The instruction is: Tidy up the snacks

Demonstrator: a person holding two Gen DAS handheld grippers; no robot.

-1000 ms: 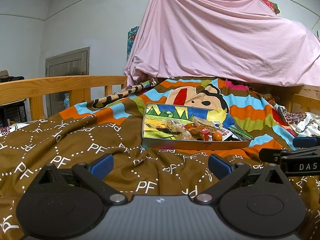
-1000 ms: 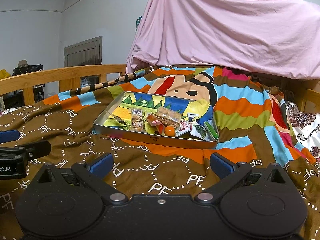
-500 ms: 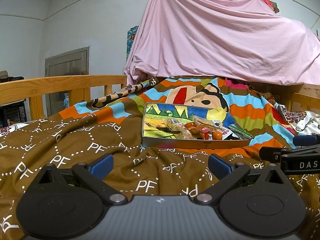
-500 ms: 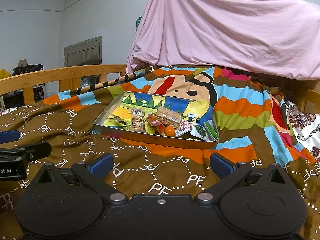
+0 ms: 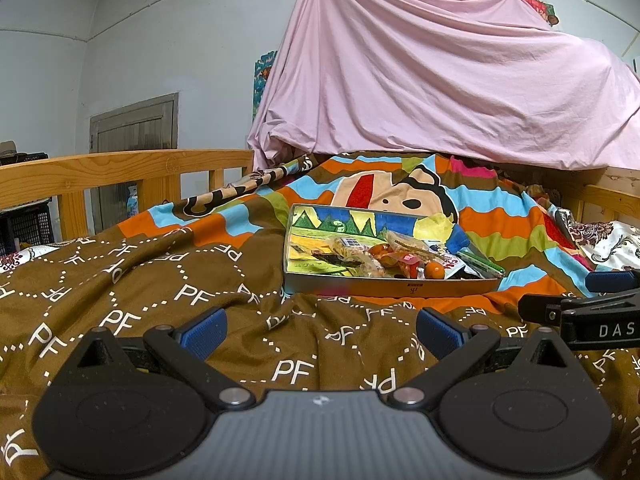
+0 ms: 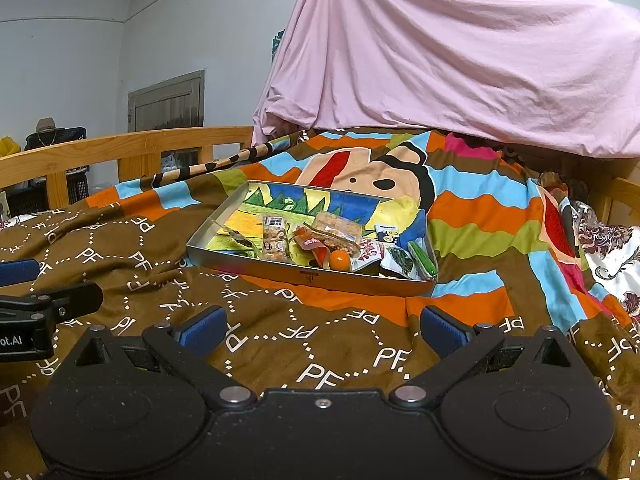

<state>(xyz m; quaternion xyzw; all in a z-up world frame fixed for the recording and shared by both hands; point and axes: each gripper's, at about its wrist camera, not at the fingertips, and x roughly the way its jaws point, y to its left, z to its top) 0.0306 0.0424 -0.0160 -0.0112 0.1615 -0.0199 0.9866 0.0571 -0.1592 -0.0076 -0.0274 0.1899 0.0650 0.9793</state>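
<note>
Lettering first: white "PF" repeats inside dotted hexagons all over the brown bedspread, and "DAS" shows on the black body of the right gripper poking in at the right edge of the left wrist view. In the right wrist view ".AI" reads on the left gripper at the left edge. Small label on the tray's near wall, too small to read.

One shallow rectangular metal tray, centre of frame, sits on the bedspread where the brown meets the striped cartoon-print part. Cartoon landscape printed on its floor. Snacks piled toward its near right: crinkly clear-wrapped packets, one round orange piece, one green stick pack; exact packet count unclear.

Both grippers have blue pads spread wide with nothing between them, low over the bedspread, short of the tray. Pink sheet is draped behind, wooden bed rail at left.
</note>
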